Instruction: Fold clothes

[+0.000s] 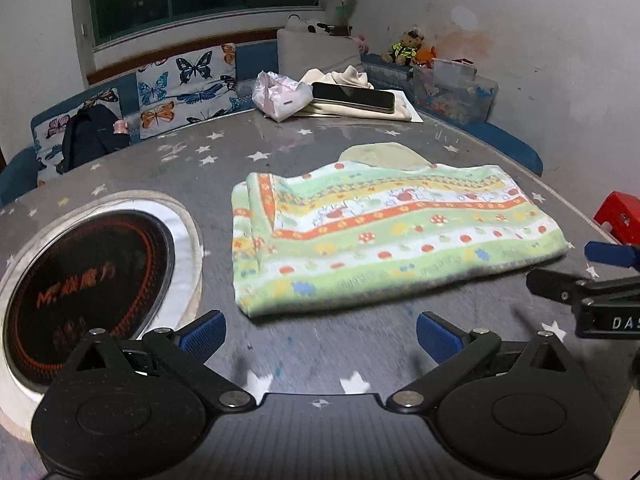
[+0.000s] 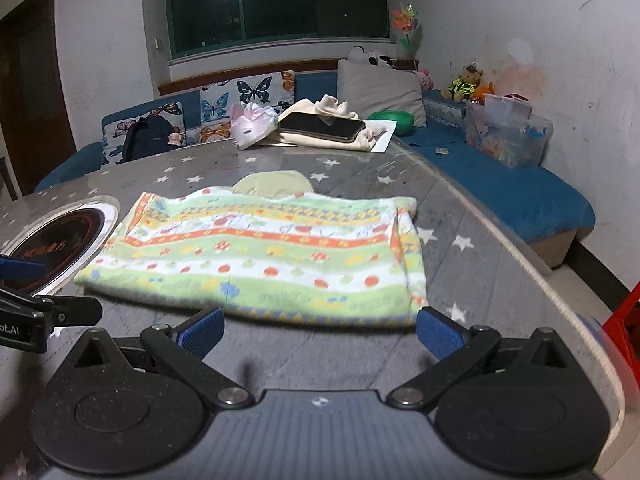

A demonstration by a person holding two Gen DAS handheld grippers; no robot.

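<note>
Towel free, both claws wide

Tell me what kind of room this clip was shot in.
Probably a home dining or living room at night: a table with a built-in cooktop, a corner sofa with butterfly cushions, and stuffed toys.

The folded towel is spread flat on the table, near its middle. A small cloth is partly tucked under the towel's far edge. The round cooktop is set into the table to the left of the towel. At the table's far edge a phone is laid on a pile of cloth, with a plastic bag just left of it. Behind the table a sofa is placed, with cushions at its back and a clear box at the right.
</note>
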